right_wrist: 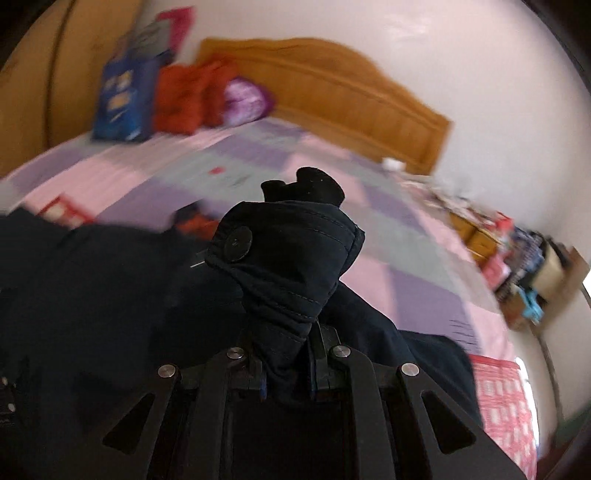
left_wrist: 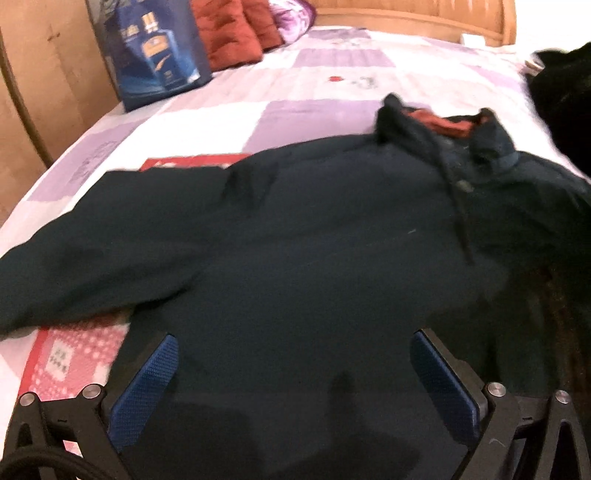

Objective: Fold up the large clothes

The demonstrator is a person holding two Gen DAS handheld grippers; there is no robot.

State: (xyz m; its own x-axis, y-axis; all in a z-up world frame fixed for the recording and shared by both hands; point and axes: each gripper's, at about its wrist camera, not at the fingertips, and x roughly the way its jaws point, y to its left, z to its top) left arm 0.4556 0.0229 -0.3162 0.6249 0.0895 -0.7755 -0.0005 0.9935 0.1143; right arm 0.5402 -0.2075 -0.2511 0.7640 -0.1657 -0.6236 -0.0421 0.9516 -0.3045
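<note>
Right jaws pinching a bunched buttoned cuff (right_wrist: 284, 266), dark jacket (left_wrist: 295, 240) spread flat — left jaws wide, empty

One dark navy jacket (left_wrist: 314, 236), one blue gift bag (left_wrist: 155, 51), one rust-red quilted garment (left_wrist: 232, 33), one purple floral bundle (left_wrist: 295, 13), one wooden headboard (left_wrist: 406, 16), two grippers, left gripper (left_wrist: 295, 369), right gripper (right_wrist: 288, 369)

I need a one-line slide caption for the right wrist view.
Right hand-held gripper shut on a buttoned cuff of the dark jacket above the patchwork bed.
</note>
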